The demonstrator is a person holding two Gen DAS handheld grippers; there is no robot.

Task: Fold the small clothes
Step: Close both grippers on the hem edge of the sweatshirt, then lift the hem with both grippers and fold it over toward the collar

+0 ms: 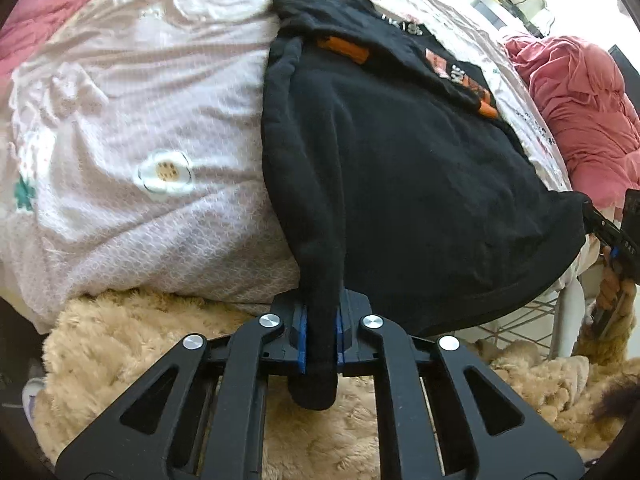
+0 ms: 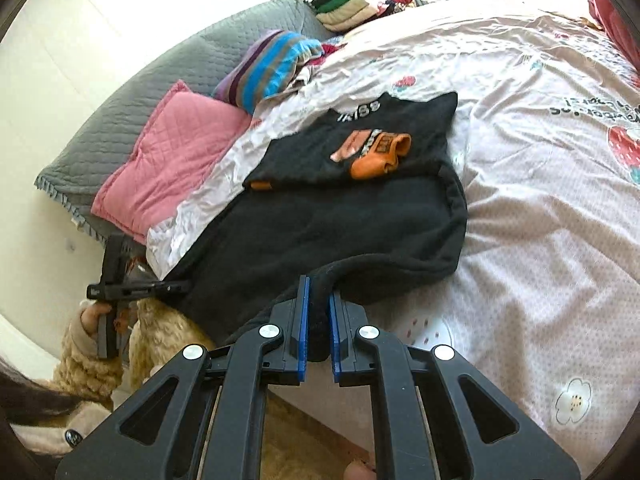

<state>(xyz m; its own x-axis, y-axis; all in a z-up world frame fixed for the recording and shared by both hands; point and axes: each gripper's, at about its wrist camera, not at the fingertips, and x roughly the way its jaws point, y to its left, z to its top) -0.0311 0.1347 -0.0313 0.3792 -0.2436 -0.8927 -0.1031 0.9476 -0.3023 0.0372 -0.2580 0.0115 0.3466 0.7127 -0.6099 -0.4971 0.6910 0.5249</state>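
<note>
- The left gripper (image 1: 320, 336) is clamped on a bunched corner of the black sweatshirt (image 1: 400, 168).
- The sweatshirt lies at the bed's near edge, on the pale floral duvet (image 1: 140, 120).
- The right gripper (image 1: 600, 224) pinches the sweatshirt's other corner.

Matt black fleecy sweatshirt (image 1: 400, 184)
</note>
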